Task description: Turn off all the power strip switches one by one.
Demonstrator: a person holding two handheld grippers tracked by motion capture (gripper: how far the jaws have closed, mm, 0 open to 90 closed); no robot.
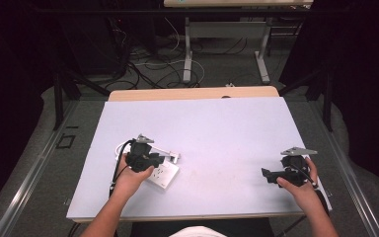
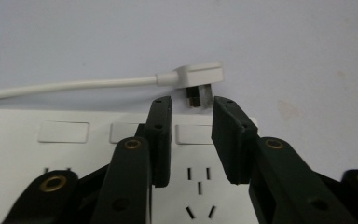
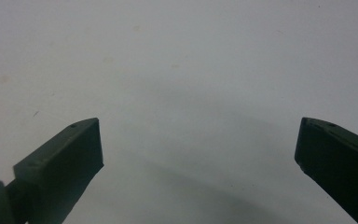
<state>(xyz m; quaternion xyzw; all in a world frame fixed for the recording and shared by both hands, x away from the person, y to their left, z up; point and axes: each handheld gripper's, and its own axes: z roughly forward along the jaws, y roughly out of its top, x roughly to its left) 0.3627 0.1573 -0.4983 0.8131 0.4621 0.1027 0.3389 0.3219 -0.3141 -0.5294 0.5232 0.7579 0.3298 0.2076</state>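
The white plug (image 2: 198, 77) lies on its side on the pale tabletop (image 1: 217, 133), its metal prongs pointing toward the white power strip (image 2: 74, 154) and ending just short of the strip's far edge. Its white cord (image 2: 70, 85) runs away from it along the tabletop, roughly parallel to that edge. In the high view the plug (image 1: 173, 157) sits just beyond the strip (image 1: 164, 174), in the left half of the tabletop and near the person's side of it.

The left tongs (image 2: 192, 140) hang over the strip, right above a socket with slanted slots, and their tips come close to the plug without touching it. The jaws stand a little apart, released, with nothing between the pads; the plug lies free just past them. In the high view the left hand (image 1: 131, 175) holds these tongs (image 1: 145, 159) over the near end of the strip, and a black cable trails from them toward the person.

Well apart, at the right side of the tabletop, the right hand (image 1: 296, 185) holds the right tongs (image 1: 269, 175) low over the bare surface, pointing toward the middle. In the right gripper view these tongs (image 3: 198, 149) are spread wide and released, with just plain tabletop between the jaws.

Beyond the tabletop, the floor carries loose cables and the legs of another table.
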